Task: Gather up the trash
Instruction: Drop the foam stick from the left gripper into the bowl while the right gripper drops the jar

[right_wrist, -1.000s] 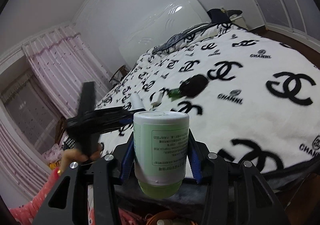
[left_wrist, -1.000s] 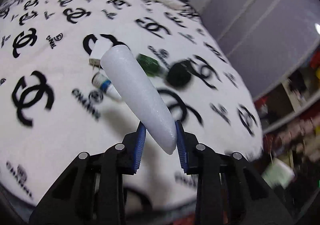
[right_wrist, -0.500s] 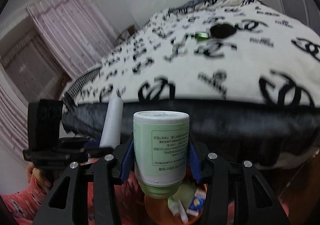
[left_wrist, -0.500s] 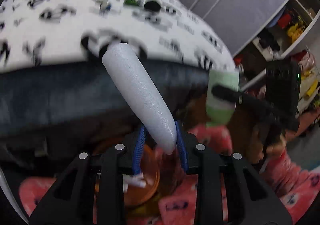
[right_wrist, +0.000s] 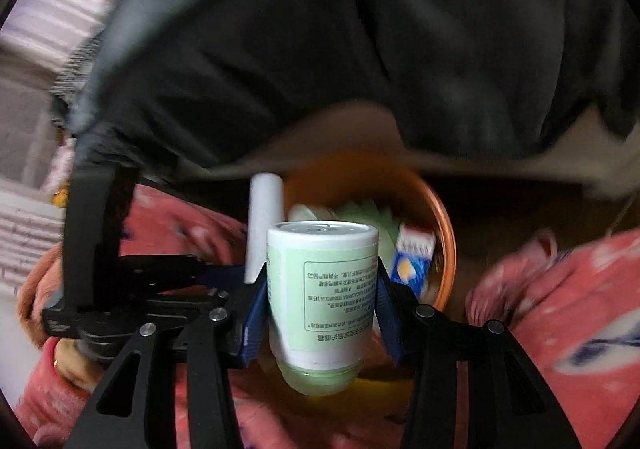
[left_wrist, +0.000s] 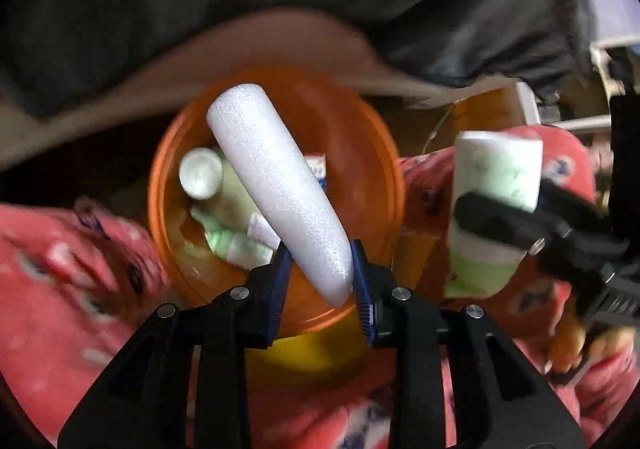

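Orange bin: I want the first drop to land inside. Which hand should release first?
Left, probably. The left gripper holds the white foam stick directly over the orange bin, while the right gripper holds the green bottle off to the bin's side.

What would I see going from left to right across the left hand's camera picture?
Pink patterned cloth → orange bin with the white foam stick held over it → green bottle → the other gripper, black, clamped on that bottle.
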Motion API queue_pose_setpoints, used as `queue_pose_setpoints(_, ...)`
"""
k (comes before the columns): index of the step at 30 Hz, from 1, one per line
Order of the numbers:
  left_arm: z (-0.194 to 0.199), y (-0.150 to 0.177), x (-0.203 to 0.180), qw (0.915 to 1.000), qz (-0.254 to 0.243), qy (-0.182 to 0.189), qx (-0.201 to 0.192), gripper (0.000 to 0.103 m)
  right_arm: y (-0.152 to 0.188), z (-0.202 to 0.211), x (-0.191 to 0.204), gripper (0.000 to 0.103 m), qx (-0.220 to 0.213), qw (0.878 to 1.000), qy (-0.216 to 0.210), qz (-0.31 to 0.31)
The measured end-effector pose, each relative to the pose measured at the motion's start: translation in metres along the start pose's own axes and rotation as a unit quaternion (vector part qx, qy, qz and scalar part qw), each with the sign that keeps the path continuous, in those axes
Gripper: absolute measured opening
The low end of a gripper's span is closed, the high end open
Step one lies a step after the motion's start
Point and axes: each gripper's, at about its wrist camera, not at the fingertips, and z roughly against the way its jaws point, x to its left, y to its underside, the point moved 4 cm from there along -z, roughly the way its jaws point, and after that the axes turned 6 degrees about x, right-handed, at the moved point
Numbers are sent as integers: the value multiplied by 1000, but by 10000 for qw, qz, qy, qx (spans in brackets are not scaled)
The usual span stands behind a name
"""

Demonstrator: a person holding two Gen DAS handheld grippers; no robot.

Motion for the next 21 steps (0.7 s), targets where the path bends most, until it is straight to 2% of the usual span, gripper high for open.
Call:
queue_pose_setpoints(1,-10,-5,4,9998,84,22,151,29,-1,-13,-5,47,173,9998,4,-117)
queue_pose_setpoints(6,-40,-15,21,9966,463,-385,570,33,-5,-57,-29,48,696,9954,359,-548)
queue_pose_setpoints(7,-45,-17,26,9948,579,-541,634,38,-4,-60,-33,55,786,9944,360,-616)
queue_pose_setpoints(8,-50,-18,31,9932,702,-629,681,50,-4,-63,-35,73,856,9936,338,-653)
queue_pose_setpoints(10,-54,-15,36,9918,820,-647,739,66,-3,-63,-41,80,810,9936,334,-716)
queue_pose_setpoints(16,-47,-14,34,9924,838,-677,589,71,0,-59,-48,81,669,9938,265,-845)
queue_pose_setpoints(21,-40,-5,36,9928,905,-648,445,71,-2,-56,-43,82,611,9943,235,-846)
